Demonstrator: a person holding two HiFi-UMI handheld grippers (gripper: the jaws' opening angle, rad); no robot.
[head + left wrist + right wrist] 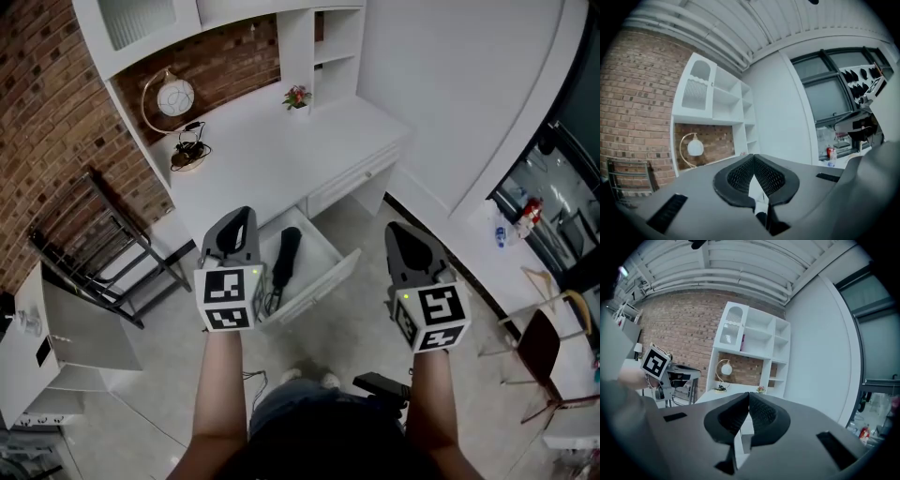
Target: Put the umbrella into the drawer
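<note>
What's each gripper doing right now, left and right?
Left gripper: closed, holding nothing.
Right gripper: closed, holding nothing.

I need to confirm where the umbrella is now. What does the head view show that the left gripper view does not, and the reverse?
Only the head view: the umbrella lying in the open drawer, and the left gripper and right gripper from behind. Only the left gripper view: its fingers shut on nothing, the ceiling and windows. Both: the lamp, brick wall and shelves.
</note>
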